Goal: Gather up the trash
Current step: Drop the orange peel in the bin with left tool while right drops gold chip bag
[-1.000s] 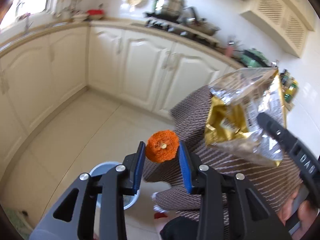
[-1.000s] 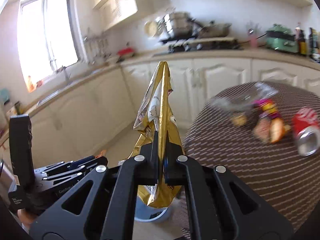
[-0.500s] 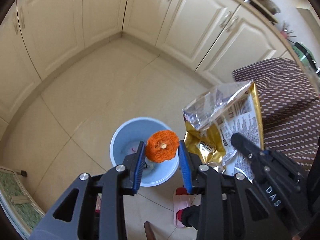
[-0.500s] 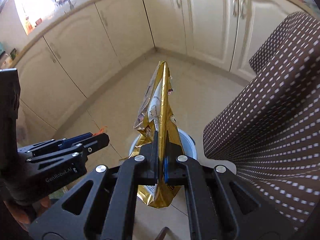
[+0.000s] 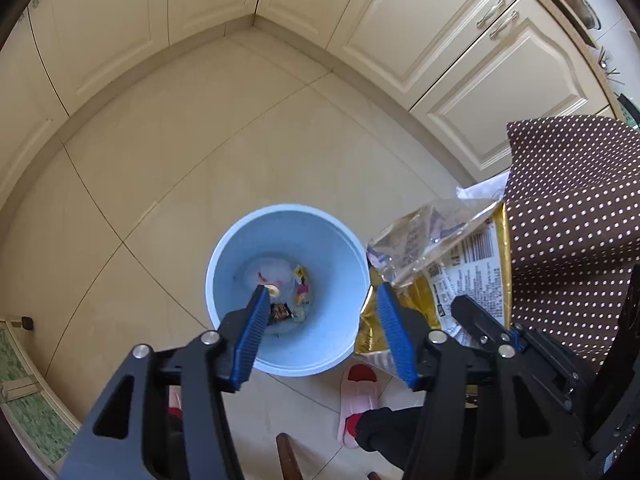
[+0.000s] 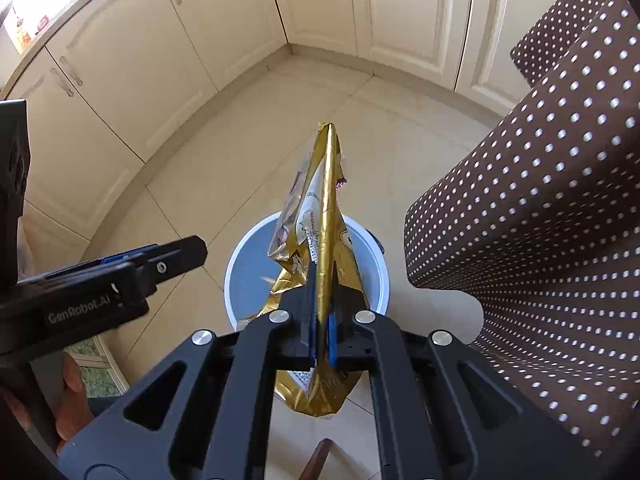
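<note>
cream cabinets (image 5: 432, 28), tiled floor (image 5: 168, 184), dotted tablecloth (image 6: 552, 208), slipper (image 5: 358, 400).

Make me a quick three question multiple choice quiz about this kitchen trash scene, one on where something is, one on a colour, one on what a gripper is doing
1. Where does the trash bin stand?
A. On the countertop
B. On the tiled floor beside the dotted tablecloth
C. Inside an open cabinet

2. What colour is the bin's inside?
A. Light blue
B. Red
C. Black

3. What is the right gripper doing?
A. Standing wide open with nothing in it
B. Holding a drinks can
C. Clamped shut on a gold snack bag

Answers:
1. B, the left wrist view shows it on the floor tiles next to the hanging cloth.
2. A, its wall is pale blue all round.
3. C, the gold foil is pinched between the closed pads over the bin.
</note>
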A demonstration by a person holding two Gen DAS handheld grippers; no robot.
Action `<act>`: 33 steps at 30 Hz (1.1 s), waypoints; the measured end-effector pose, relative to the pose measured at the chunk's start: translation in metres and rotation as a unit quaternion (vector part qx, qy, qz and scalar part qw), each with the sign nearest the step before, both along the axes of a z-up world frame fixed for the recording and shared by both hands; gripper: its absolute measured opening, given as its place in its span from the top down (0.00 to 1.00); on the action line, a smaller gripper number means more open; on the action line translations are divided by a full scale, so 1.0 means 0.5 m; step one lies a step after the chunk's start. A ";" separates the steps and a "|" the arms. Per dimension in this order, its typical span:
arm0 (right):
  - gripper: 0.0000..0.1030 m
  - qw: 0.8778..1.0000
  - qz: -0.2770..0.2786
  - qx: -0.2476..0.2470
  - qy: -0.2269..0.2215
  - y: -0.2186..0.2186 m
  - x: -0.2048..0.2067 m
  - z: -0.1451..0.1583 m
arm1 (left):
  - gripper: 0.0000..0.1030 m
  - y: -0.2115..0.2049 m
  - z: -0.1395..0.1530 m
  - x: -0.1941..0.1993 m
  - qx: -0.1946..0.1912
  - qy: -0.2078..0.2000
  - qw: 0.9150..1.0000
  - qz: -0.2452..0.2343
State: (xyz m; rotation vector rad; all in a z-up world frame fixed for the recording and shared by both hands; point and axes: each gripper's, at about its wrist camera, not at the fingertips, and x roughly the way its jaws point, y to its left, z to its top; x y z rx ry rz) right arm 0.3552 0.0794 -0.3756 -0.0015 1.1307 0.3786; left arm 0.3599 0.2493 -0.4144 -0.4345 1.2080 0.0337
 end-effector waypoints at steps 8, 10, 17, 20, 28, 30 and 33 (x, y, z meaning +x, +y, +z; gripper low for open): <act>0.96 1.000 0.005 0.004 0.008 0.024 0.012 -0.018 | 0.43 0.012 -0.018 -0.009 0.007 0.018 1.000 0.017; 0.96 1.000 0.005 0.005 0.008 0.032 0.013 -0.019 | 0.43 0.017 -0.021 -0.006 0.005 0.022 1.000 0.021; 0.95 1.000 0.006 0.007 0.009 0.056 0.032 -0.047 | 0.43 0.025 -0.029 -0.010 0.009 0.032 0.999 0.033; 0.95 1.000 0.002 0.011 0.007 0.062 0.042 -0.056 | 0.43 0.031 -0.027 -0.011 0.013 0.031 0.999 0.037; 0.79 1.000 -0.002 0.009 0.002 0.077 0.066 -0.062 | 0.43 0.037 -0.021 -0.016 0.012 0.027 0.998 0.046; 0.70 1.000 -0.007 0.008 -0.002 0.068 0.067 -0.059 | 0.43 0.039 -0.020 -0.017 0.013 0.026 0.998 0.047; 0.63 1.000 -0.011 0.007 -0.006 0.060 0.069 -0.051 | 0.43 0.037 -0.013 -0.021 0.014 0.023 0.999 0.047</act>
